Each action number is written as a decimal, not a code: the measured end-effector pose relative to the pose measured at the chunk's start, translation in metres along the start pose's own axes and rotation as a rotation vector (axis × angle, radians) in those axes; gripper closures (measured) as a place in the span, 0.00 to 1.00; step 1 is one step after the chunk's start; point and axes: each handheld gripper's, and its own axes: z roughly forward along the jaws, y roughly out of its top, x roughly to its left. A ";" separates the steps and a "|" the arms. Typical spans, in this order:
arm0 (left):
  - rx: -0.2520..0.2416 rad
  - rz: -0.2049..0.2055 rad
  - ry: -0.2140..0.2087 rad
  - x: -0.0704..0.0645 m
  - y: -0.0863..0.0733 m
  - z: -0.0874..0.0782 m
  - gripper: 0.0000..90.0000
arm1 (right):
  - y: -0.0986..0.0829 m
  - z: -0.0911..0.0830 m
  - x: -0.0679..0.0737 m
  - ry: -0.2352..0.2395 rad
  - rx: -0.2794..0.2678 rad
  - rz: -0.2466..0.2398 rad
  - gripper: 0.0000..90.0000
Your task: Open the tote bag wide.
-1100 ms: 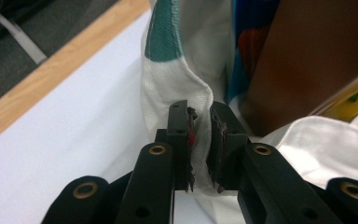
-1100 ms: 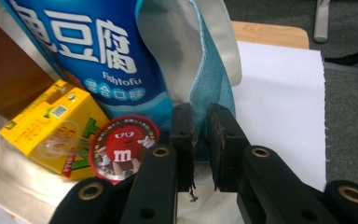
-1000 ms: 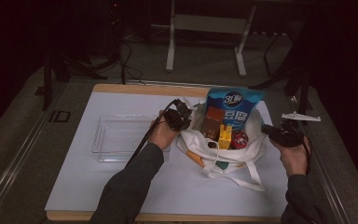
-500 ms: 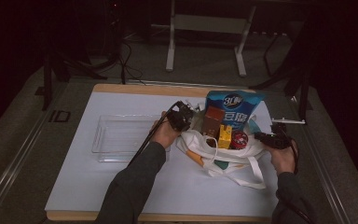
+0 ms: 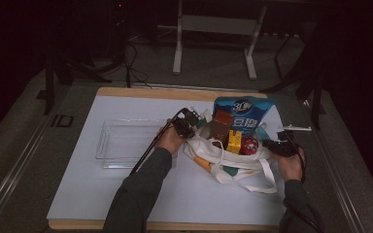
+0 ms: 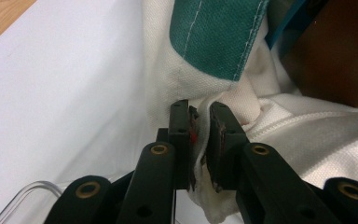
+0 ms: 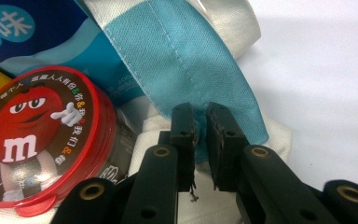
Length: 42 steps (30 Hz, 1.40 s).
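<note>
One cloth bag (image 5: 233, 160) on white table (image 5: 126, 194), right of centre; inside: 1 blue packet (image 5: 243, 114), 1 brown box (image 5: 221, 126), 1 yellow box (image 5: 234, 141), 1 red tin (image 5: 249, 144). One clear tray (image 5: 121, 143) just left of bag. Two forearms in from bottom, spread to bag's sides. Left gripper (image 6: 200, 123) nearly closed, pinching white bag cloth at left rim. Right gripper (image 7: 200, 126) nearly closed on light-blue strap at right rim, beside red tin.

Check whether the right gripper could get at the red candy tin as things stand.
Probably not right away: the right gripper is shut on the bag edge. The red candy tin lies uncovered just beside it, so letting go should free the way.
</note>
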 end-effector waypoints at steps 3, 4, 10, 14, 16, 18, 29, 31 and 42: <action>0.005 0.005 0.008 -0.001 0.000 0.000 0.90 | 0.000 -0.004 0.004 -0.016 -0.007 -0.010 0.88; 0.007 0.013 0.011 -0.002 0.000 0.000 0.90 | 0.000 -0.006 0.005 -0.013 -0.016 -0.004 0.85; 0.010 0.018 0.016 -0.002 -0.001 -0.001 0.89 | 0.003 -0.036 0.012 0.005 -0.103 0.008 0.78; 0.010 0.019 0.020 -0.002 -0.001 0.000 0.89 | 0.002 -0.059 0.022 0.037 -0.124 -0.045 0.76; 0.010 0.019 0.022 -0.003 -0.001 0.000 0.89 | -0.002 -0.067 0.031 0.047 -0.118 -0.089 0.75; 0.009 0.021 0.024 -0.003 -0.001 0.000 0.89 | -0.007 -0.070 0.037 0.068 -0.111 -0.108 0.74; -0.002 0.025 0.019 -0.003 -0.003 -0.001 0.88 | -0.034 -0.052 0.070 0.192 -0.045 -0.190 0.71; -0.006 0.030 0.013 -0.003 -0.004 -0.002 0.88 | -0.036 -0.048 0.070 0.185 -0.034 -0.191 0.72; -0.080 0.074 -0.048 0.000 -0.007 -0.021 0.78 | -0.057 -0.011 0.072 0.122 0.003 -0.194 0.78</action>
